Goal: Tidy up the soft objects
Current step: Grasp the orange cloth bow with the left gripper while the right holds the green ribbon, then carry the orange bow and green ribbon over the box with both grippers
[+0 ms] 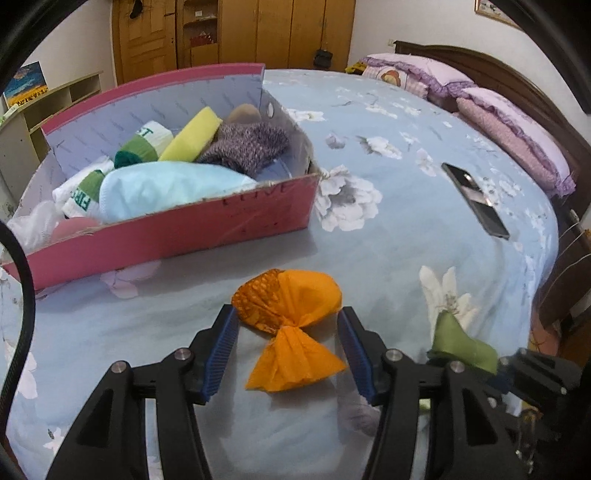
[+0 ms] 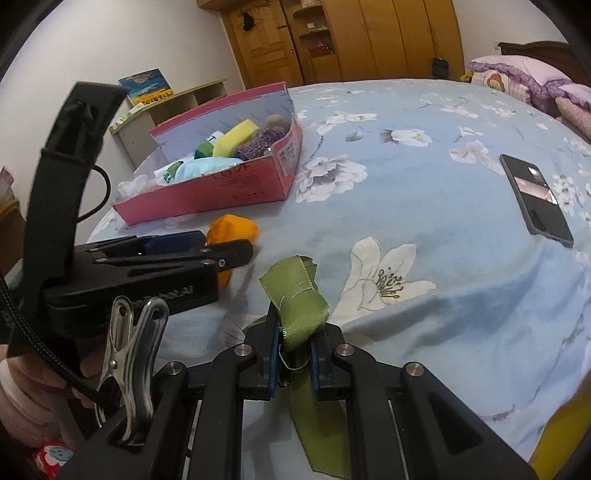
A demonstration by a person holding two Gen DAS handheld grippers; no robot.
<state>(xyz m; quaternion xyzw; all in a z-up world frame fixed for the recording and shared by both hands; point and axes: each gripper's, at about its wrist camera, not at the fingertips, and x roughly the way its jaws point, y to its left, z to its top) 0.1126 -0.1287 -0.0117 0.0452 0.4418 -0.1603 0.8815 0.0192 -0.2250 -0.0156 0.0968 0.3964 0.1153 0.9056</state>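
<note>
An orange tied cloth bundle lies on the blue floral bedspread. My left gripper is open, its blue-padded fingers either side of the bundle without squeezing it. My right gripper is shut on a green ribbon, whose loop sticks up past the fingertips and whose tail hangs below. The ribbon also shows in the left wrist view at the right. The pink cardboard box holds socks, a yellow sponge, a light blue cloth and a purple knit piece. The bundle shows in the right wrist view beyond the left gripper.
A black phone lies on the bed to the right; it also shows in the right wrist view. Purple pillows and a dark headboard are at the far right. A wooden wardrobe and a low shelf stand behind the bed.
</note>
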